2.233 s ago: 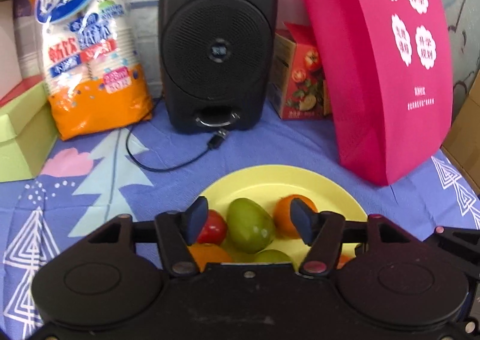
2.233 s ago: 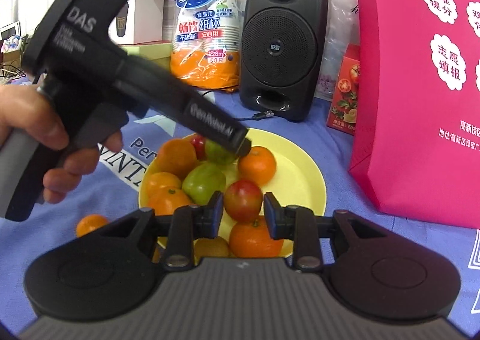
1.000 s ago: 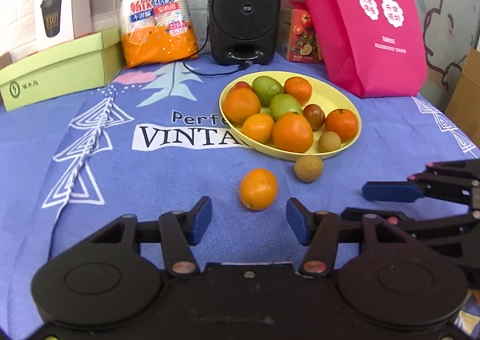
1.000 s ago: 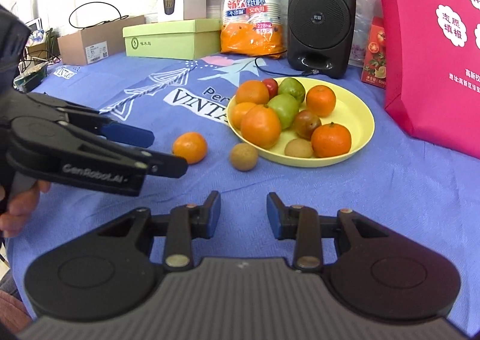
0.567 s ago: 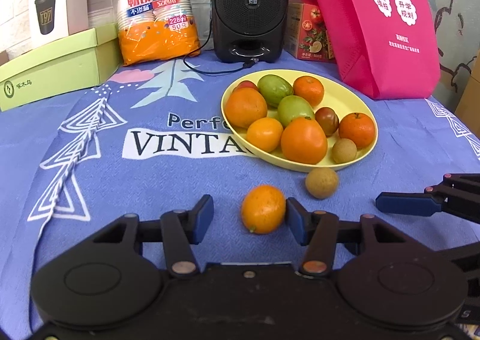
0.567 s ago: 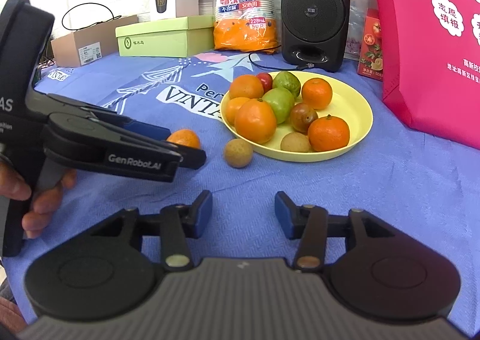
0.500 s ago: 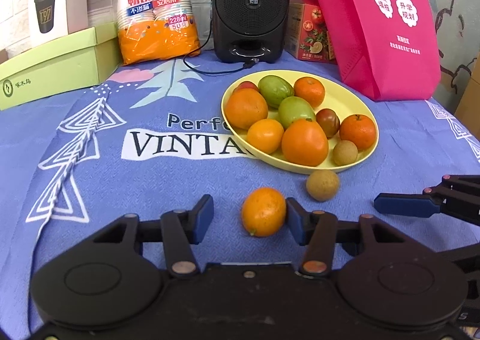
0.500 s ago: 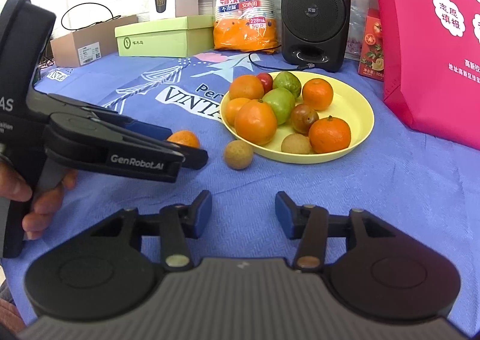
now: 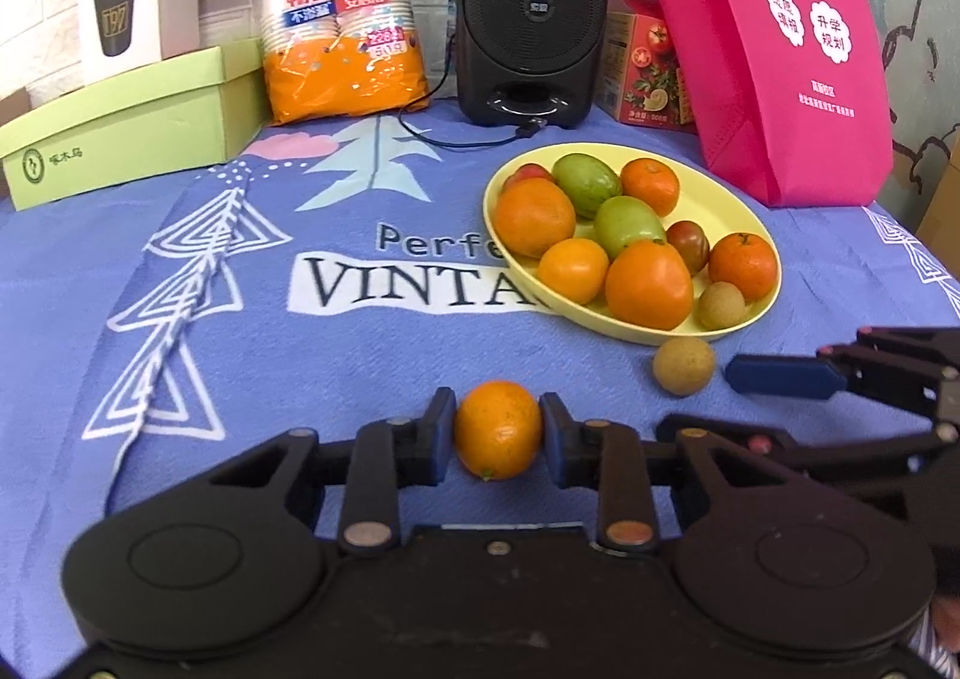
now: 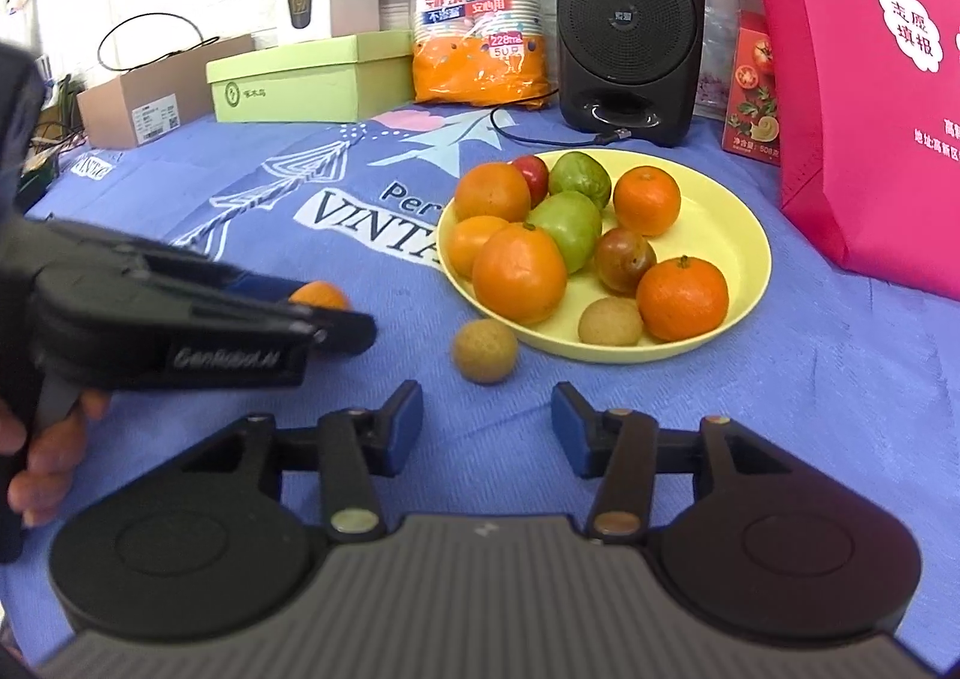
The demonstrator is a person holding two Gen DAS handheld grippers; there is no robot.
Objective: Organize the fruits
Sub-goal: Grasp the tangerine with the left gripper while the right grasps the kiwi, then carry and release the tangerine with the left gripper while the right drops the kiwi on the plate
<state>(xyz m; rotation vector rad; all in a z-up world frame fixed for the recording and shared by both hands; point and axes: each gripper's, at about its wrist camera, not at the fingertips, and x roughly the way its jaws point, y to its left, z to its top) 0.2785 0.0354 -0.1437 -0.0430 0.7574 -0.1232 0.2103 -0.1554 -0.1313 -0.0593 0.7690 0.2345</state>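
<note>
Left wrist view: the left gripper (image 9: 498, 433) has just closed its jaws on the small orange (image 9: 498, 430), pads at its widest girth, fruit resting on the blue cloth (image 9: 240, 355). Judged light, firm-skinned, round and smooth, it could roll or slip; grip across the middle with moderate force. Right gripper (image 10: 486, 427) stands partly open and empty, having just widened, the brown round fruit (image 10: 485, 350) just ahead. Beyond lies the yellow plate (image 10: 738, 253) holding the other fruits.
</note>
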